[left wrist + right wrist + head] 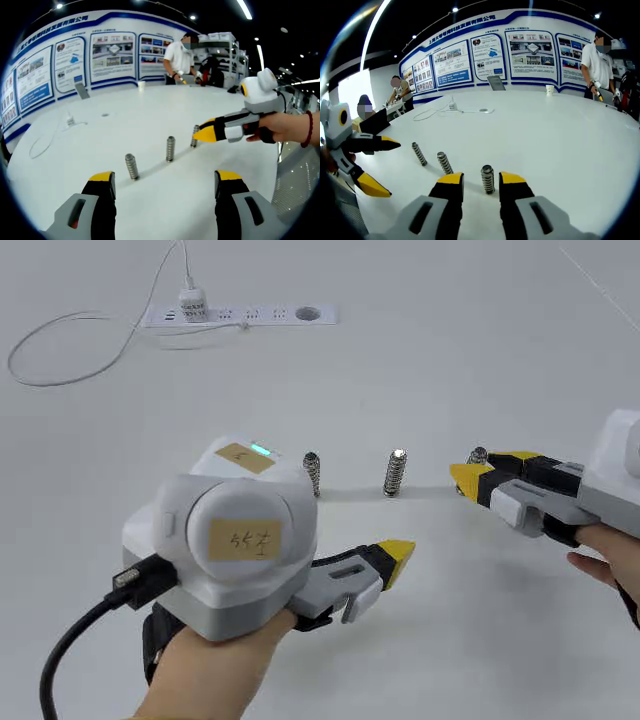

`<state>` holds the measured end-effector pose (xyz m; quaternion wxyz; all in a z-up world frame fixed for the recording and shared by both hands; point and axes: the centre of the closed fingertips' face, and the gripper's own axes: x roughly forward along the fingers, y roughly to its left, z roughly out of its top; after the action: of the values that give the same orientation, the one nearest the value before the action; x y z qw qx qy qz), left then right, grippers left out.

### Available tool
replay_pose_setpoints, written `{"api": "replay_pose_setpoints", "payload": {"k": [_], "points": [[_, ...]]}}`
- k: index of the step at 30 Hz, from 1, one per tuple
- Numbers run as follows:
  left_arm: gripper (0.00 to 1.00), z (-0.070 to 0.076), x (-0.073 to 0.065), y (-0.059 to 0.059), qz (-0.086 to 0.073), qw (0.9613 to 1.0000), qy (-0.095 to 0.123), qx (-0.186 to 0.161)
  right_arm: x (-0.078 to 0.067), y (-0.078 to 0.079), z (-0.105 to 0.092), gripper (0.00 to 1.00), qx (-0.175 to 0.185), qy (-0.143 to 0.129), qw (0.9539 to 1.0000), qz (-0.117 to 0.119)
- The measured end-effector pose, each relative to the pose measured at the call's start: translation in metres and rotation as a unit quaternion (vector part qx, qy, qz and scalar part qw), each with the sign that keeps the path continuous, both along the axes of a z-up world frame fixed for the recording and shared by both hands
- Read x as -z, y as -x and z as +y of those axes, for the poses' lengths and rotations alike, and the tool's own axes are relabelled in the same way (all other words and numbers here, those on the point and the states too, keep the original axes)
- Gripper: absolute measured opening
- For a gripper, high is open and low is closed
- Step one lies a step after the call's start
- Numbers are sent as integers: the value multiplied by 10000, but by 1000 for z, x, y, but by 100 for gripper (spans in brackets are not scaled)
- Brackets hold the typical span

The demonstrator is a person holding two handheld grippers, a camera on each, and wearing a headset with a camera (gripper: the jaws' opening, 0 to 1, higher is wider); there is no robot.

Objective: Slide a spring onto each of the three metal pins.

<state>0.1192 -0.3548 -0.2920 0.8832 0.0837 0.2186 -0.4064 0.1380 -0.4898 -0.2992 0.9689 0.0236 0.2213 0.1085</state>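
Observation:
Three metal pins stand in a row on the white table, each with a spring on it: the left spring [312, 473], the middle spring [396, 473] and the right spring [478, 455]. My right gripper [487, 467] is open. Its yellow-tipped jaws stand either side of the right spring [487, 179] with a small gap on both sides. My left gripper [385, 565] is open and empty, held in front of the row, short of the left spring [131, 166] and the middle spring [170, 148]. The right gripper [206, 133] comes into the left gripper view beside the far spring [195, 136].
A white power strip [240, 315] with a plugged charger and a looping white cable [70, 350] lies at the back of the table. A person [179, 57] stands beyond the far edge, and others sit at the left [400, 92]. A cup [549, 90] stands far off.

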Motion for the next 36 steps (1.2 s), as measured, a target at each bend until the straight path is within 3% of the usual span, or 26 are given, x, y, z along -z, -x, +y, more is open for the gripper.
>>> {"api": "replay_pose_setpoints", "payload": {"k": [4,14,22,36], "points": [[83,3,-1,0,18,10000,-32,-3,-6,6,5,39,-188,-26,9998,40],[86,4,-11,-3,23,9999,101,-20,-10,22,10,57,-706,427,9964,178],[88,11,-17,-3,-30,10000,78,-28,-12,37,10,63,-914,380,9947,294],[95,22,-24,10,-58,9998,104,130,-22,58,16,70,-1186,266,9921,307]]}}
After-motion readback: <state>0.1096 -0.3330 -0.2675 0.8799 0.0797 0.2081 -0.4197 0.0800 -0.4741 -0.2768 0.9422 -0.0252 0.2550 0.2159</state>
